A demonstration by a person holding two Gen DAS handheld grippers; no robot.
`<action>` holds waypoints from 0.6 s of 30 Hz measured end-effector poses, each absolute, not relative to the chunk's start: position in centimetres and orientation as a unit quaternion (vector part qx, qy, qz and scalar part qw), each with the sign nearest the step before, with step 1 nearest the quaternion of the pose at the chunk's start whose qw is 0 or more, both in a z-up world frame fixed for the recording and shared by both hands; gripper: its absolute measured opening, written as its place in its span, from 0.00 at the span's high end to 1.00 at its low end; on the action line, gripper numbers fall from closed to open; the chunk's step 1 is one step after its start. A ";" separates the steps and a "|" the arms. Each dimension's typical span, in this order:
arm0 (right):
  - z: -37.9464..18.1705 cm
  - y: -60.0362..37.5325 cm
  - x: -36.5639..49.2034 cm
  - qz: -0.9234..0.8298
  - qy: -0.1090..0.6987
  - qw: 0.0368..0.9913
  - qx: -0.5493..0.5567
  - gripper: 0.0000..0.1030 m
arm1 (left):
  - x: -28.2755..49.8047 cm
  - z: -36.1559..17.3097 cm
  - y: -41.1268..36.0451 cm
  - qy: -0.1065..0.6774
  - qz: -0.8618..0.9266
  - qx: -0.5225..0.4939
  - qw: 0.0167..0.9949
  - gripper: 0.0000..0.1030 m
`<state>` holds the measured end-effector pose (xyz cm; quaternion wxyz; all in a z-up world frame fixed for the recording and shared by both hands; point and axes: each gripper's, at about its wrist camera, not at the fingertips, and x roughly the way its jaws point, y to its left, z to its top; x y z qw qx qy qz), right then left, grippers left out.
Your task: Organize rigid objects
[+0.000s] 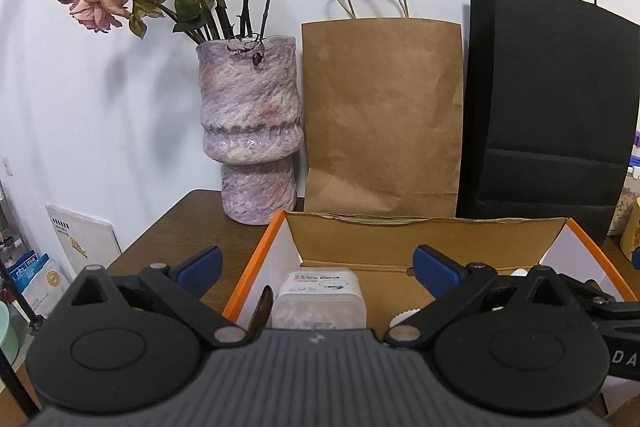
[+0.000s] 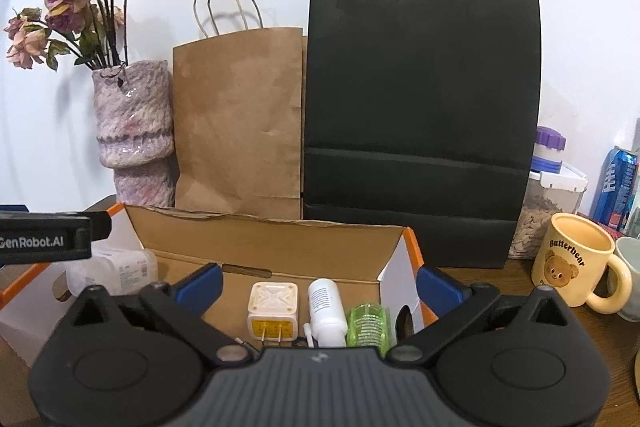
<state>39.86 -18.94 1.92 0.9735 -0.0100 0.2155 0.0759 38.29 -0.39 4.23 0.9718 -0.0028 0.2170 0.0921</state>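
Fingers [image 2: 218, 281] of both grippers are standing fully spread, holding nothing. Inside the cardboard box [image 2: 280, 247], the white bottle [image 2: 326, 311] is lying lengthwise between the right gripper's [image 2: 320, 283] fingers, nearer that hand; the plastic container [image 1: 320, 297] is sitting before the left gripper [image 1: 318, 265].

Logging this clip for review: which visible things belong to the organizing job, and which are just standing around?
Job items:
- cardboard box
- translucent plastic container
- plug adapter
- white bottle
- green ribbed item

Just lying about:
- vase of dried roses
- brown paper bag
- black paper bag
- Butterbear mug
- blue can
- purple-lidded jar
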 end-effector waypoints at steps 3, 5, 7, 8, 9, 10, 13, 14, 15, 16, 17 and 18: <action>2.1 -19.2 39.5 0.077 0.218 0.973 -0.004 0.00 | 38.1 4.4 -0.3 0.219 0.092 -0.006 0.971 0.00; 2.3 -19.4 39.2 0.078 0.216 0.973 -0.004 0.00 | 37.8 4.5 -0.2 0.217 0.092 -0.006 0.972 0.00; 2.4 -19.5 38.8 0.075 0.213 0.974 -0.007 0.00 | 37.5 4.6 -0.2 0.215 0.094 -0.005 0.972 0.00; 2.4 -19.6 38.6 0.074 0.212 0.974 -0.007 0.00 | 37.3 4.7 -0.2 0.213 0.094 -0.004 0.972 0.00; 2.5 -19.7 38.5 0.074 0.212 0.975 -0.006 0.00 | 37.0 4.7 -0.2 0.212 0.094 -0.005 0.973 0.00; 2.6 -19.8 38.3 0.073 0.211 0.975 -0.005 0.00 | 36.9 4.8 -0.2 0.210 0.095 -0.006 0.973 0.00; 2.8 -20.1 37.8 0.073 0.208 0.975 -0.004 0.00 | 36.2 5.0 -0.1 0.206 0.096 -0.007 0.974 0.00; 2.9 -20.2 37.5 0.074 0.207 0.976 -0.004 0.00 | 35.9 5.1 -0.1 0.205 0.096 -0.009 0.974 0.00; 2.9 -20.2 37.3 0.074 0.206 0.976 -0.003 0.00 | 35.6 5.2 0.0 0.204 0.096 -0.011 0.974 0.00; 3.0 -20.3 37.0 0.074 0.205 0.976 -0.003 0.00 | 35.4 5.2 0.1 0.204 0.097 -0.013 0.974 0.00; 3.1 -20.4 36.7 0.074 0.204 0.976 -0.002 0.00 | 35.1 5.3 0.1 0.205 0.098 -0.013 0.974 0.00; 3.2 -20.4 36.5 0.075 0.203 0.976 -0.001 0.00 | 34.8 5.3 0.1 0.204 0.098 -0.013 0.974 0.00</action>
